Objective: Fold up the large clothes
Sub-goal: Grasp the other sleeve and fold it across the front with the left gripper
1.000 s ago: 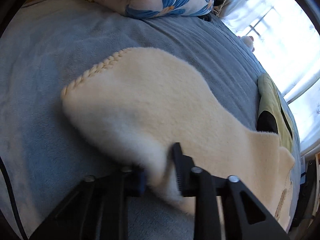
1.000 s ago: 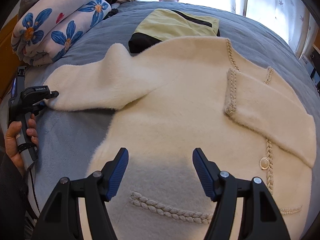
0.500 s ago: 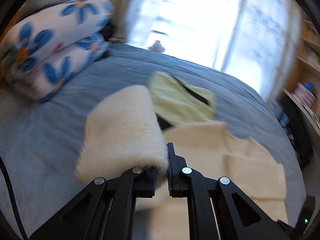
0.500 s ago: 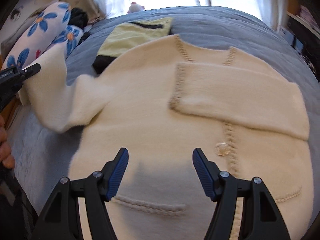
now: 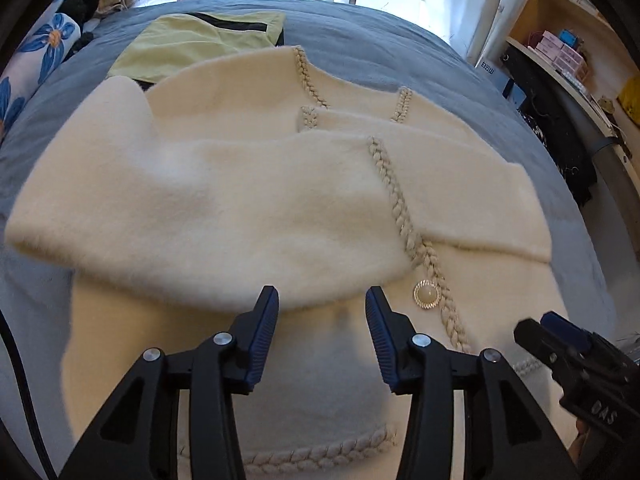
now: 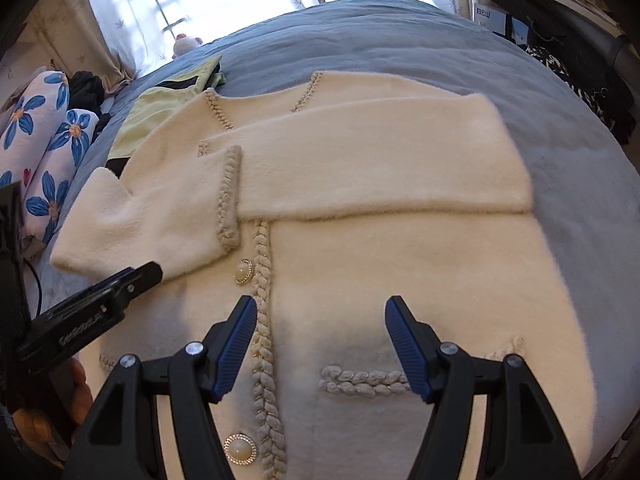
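Now that the left sleeve (image 5: 208, 208) lies across the cardigan (image 6: 400, 272) just ahead of them, left tongs (image 5: 322, 312) are opening, empty; right tongs (image 6: 320, 332) spread, empty. Both sleeves in, body fold next imo.

Bare bedspread (image 6: 580, 128) right of cardigan (image 6: 360, 240)

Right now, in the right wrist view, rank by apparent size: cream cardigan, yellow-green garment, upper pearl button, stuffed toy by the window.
1. cream cardigan
2. yellow-green garment
3-4. stuffed toy and upper pearl button look alike; the toy lies much farther away, so unranked.
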The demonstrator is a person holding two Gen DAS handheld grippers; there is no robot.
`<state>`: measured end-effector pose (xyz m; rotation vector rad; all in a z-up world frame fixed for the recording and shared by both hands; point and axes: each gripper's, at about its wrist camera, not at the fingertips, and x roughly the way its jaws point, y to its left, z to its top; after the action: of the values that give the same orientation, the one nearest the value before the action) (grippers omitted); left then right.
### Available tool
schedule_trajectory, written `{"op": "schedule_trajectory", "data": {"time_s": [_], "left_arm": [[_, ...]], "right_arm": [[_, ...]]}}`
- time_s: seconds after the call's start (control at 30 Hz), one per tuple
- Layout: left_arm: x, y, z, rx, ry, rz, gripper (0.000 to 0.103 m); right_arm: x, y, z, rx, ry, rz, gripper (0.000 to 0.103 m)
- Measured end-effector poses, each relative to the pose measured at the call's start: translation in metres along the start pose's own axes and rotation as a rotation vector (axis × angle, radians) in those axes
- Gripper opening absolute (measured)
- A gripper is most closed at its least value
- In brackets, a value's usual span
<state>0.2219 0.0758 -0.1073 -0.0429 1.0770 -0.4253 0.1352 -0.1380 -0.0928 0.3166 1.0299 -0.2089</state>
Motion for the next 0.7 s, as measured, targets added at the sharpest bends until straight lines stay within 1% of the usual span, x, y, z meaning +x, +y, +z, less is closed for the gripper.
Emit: {"op": "schedule_trajectory", "data": {"time_s": [0.07, 0.13, 0.23, 0.33, 0.43, 0.57, 0.7], "left_arm": [[-0.011, 0.005, -0.004, -0.014, -0.019, 0.014, 0.062], [-0.018, 0.005, -0.008, -0.025, -0.05, 0.037, 0.065], [-0.033, 0.017, -0.015, -0.044, -0.07, 0.067, 0.066], [-0.046, 0.029, -0.025, -0.076, -0.076, 0.074, 0.066], [-0.049, 0.045, -0.032, -0.114, -0.07, 0.082, 0.066], [-0.047, 0.061, -0.041, -0.174, -0.051, 0.08, 0.066], [-0.044, 0.076, -0.05, -0.219, -0.036, 0.078, 0.066]], "right_arm": [[0.002, 0.0, 0.001, -0.003, -0.001, 0.016, 0.067], [0.005, 0.002, 0.001, -0.008, 0.002, 0.035, 0.067], [0.012, 0.007, 0.003, -0.013, 0.014, 0.066, 0.067], [0.02, 0.012, 0.007, -0.014, 0.031, 0.097, 0.067], [0.026, 0.016, 0.014, -0.014, 0.041, 0.138, 0.067], [0.039, 0.023, 0.032, -0.011, 0.049, 0.195, 0.067], [0.061, 0.03, 0.049, 0.006, 0.087, 0.255, 0.067]]}}
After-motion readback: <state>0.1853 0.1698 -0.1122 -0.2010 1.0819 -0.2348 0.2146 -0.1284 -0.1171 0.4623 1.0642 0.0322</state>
